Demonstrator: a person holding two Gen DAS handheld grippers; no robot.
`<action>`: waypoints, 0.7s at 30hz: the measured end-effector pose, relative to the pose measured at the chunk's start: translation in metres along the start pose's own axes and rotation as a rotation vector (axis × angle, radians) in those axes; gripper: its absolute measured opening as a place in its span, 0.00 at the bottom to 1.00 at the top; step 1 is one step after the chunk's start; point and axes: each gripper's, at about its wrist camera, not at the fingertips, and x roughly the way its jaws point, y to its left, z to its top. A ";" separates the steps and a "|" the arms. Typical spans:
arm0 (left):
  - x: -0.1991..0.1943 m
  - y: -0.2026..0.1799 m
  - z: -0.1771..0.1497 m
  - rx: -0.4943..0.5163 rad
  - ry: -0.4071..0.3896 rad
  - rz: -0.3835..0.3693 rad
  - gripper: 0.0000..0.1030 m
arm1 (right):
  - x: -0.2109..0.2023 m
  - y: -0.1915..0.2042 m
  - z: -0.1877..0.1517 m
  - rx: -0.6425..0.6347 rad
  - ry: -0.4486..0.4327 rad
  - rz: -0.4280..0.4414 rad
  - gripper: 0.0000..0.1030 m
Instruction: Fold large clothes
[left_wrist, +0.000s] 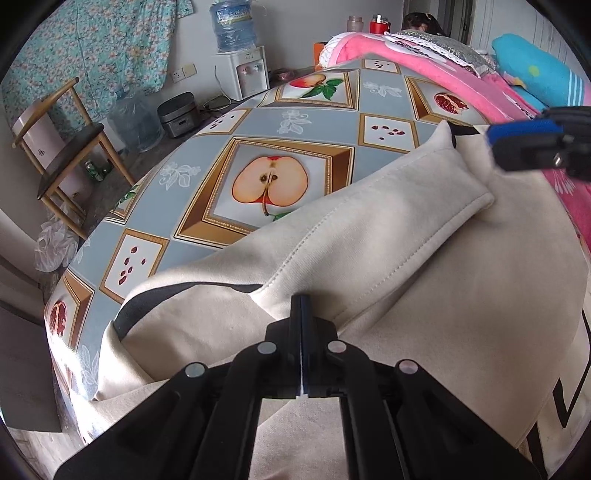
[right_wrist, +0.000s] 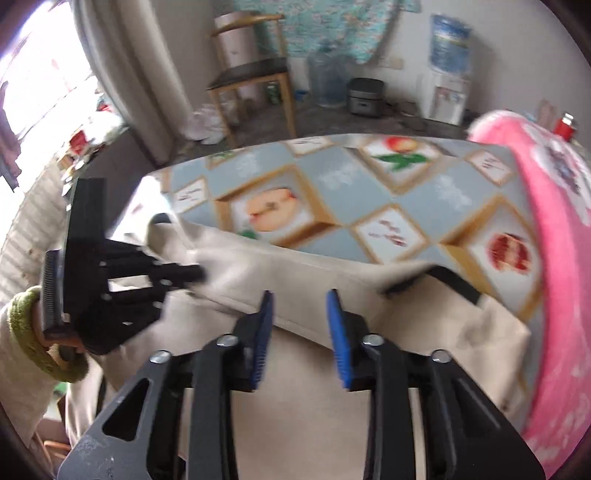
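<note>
A large cream garment (left_wrist: 424, 295) with dark trim lies on the fruit-print tablecloth (left_wrist: 258, 122), one edge folded over itself. My left gripper (left_wrist: 302, 301) is shut on a folded edge of the garment near its left side. It also shows in the right wrist view (right_wrist: 199, 274), pinching the cloth. My right gripper (right_wrist: 300, 297) is open and empty just above the cream garment (right_wrist: 332, 387), its blue pads apart. It shows at the right edge of the left wrist view (left_wrist: 491, 134), near the garment's far corner.
A pink blanket (left_wrist: 443, 70) and a blue pillow (left_wrist: 535, 74) lie along the table's right side. Beyond the far edge stand a wooden chair (left_wrist: 62, 147), a rice cooker (left_wrist: 179, 112), water bottles and a dispenser (left_wrist: 245, 70).
</note>
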 end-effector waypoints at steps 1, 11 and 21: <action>-0.001 0.000 0.000 -0.005 -0.001 0.000 0.01 | 0.009 0.009 0.002 -0.014 0.006 0.039 0.15; -0.052 0.047 0.001 -0.205 -0.181 -0.063 0.21 | 0.062 -0.003 -0.006 0.129 0.175 0.195 0.04; -0.002 -0.015 0.017 -0.001 0.002 -0.040 0.21 | 0.003 -0.003 0.005 0.025 0.109 0.175 0.07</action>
